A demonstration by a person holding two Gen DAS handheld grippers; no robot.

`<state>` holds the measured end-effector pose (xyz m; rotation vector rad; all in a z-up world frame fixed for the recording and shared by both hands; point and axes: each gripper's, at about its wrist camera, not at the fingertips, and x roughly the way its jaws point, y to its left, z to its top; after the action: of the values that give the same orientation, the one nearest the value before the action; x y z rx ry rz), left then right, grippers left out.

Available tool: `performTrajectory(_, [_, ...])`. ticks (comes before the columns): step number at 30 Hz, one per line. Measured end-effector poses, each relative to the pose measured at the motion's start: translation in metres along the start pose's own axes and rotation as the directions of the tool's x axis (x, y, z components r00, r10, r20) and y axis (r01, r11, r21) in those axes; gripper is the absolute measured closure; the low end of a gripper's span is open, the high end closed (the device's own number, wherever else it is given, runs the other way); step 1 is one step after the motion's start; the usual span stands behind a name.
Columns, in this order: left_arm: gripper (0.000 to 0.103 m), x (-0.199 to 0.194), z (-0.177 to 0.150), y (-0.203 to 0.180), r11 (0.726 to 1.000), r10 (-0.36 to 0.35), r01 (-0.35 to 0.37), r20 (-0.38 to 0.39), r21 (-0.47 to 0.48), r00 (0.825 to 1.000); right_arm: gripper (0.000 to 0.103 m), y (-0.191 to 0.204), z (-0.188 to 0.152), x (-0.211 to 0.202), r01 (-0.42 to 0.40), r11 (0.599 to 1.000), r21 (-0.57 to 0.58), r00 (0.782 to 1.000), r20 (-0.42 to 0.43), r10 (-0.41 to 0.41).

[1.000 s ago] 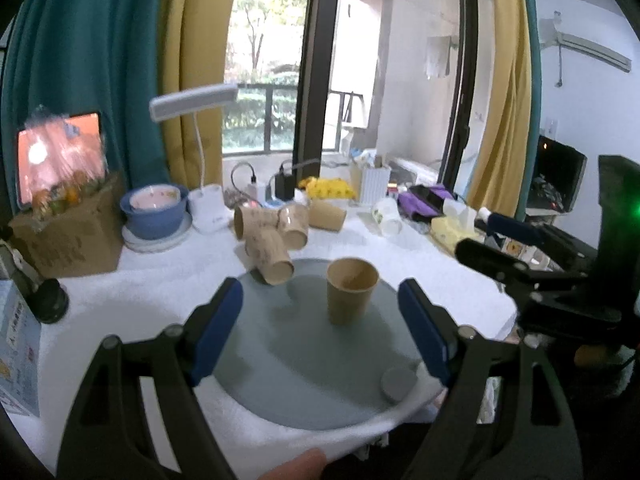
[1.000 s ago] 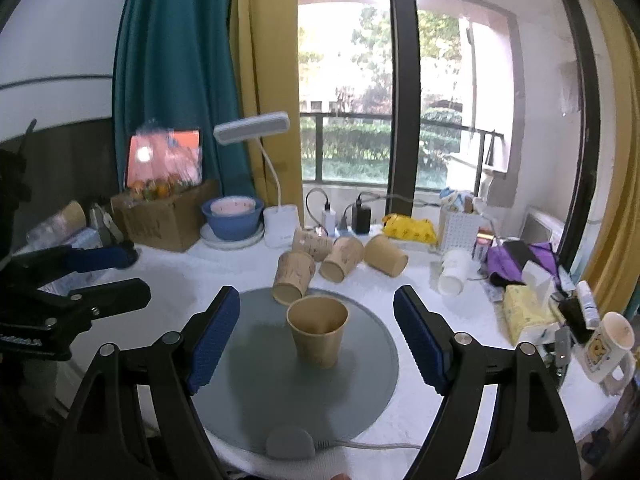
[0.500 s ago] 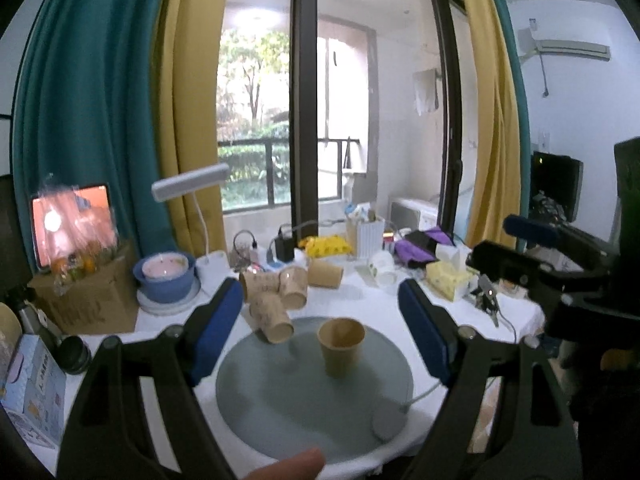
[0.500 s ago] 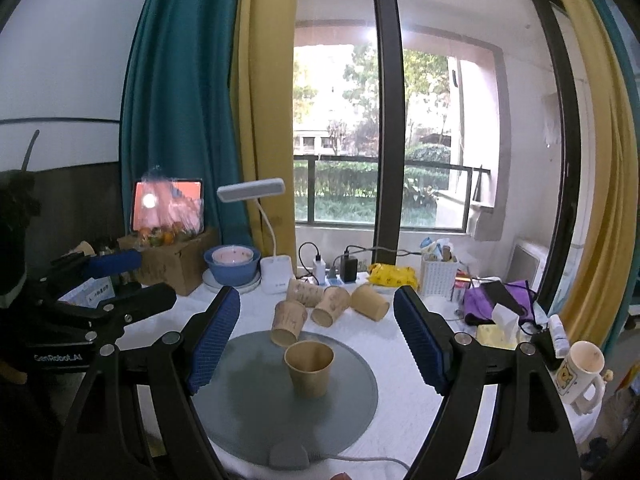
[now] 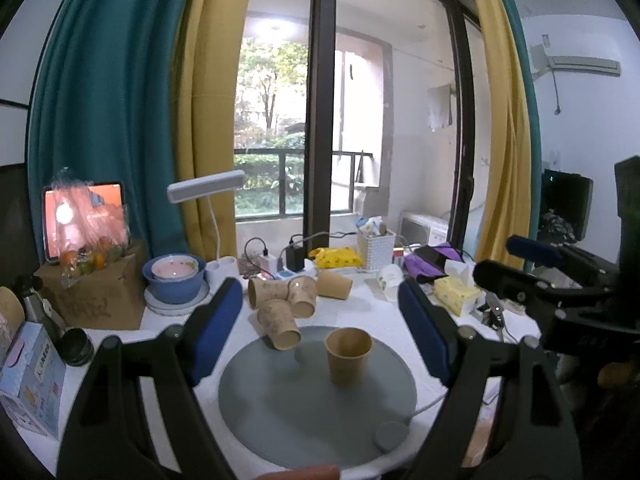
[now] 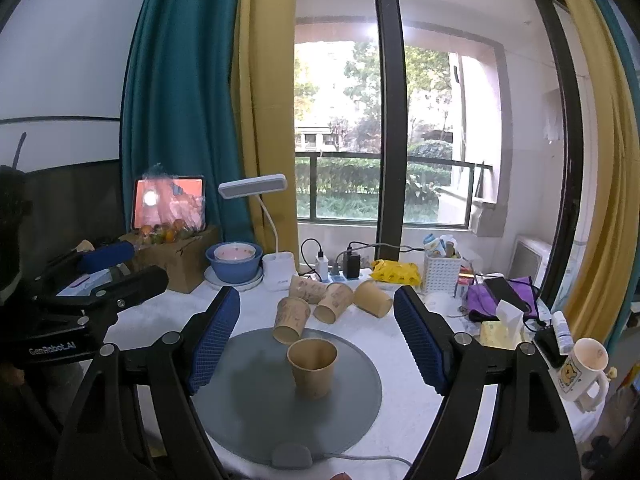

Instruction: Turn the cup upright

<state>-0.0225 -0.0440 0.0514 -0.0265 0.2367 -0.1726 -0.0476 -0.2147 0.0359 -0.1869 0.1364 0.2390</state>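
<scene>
Left wrist view: your left gripper (image 5: 320, 328) is spread wide and holds nothing; a paper cup (image 5: 347, 355) stands upright, mouth up, on the round grey mat (image 5: 280, 408); four more cups (image 5: 286, 306) lie on their sides just behind the mat on the white table (image 5: 372, 308). Right wrist view shows your right gripper (image 6: 316, 332) equally released, the cup (image 6: 312, 368) between but clear of its blue pads (image 6: 214, 334).
</scene>
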Motion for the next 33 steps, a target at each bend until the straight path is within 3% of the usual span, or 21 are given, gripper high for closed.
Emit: performTrajectory(33, [0.022, -0.006, -0.004, 0.004, 0.999, 0.019, -0.018, 0.015, -0.033, 1.000, 0.021, -0.001, -0.004, 0.011, -0.006, 1.000, 0.012, 0.999, -0.034, 0.006])
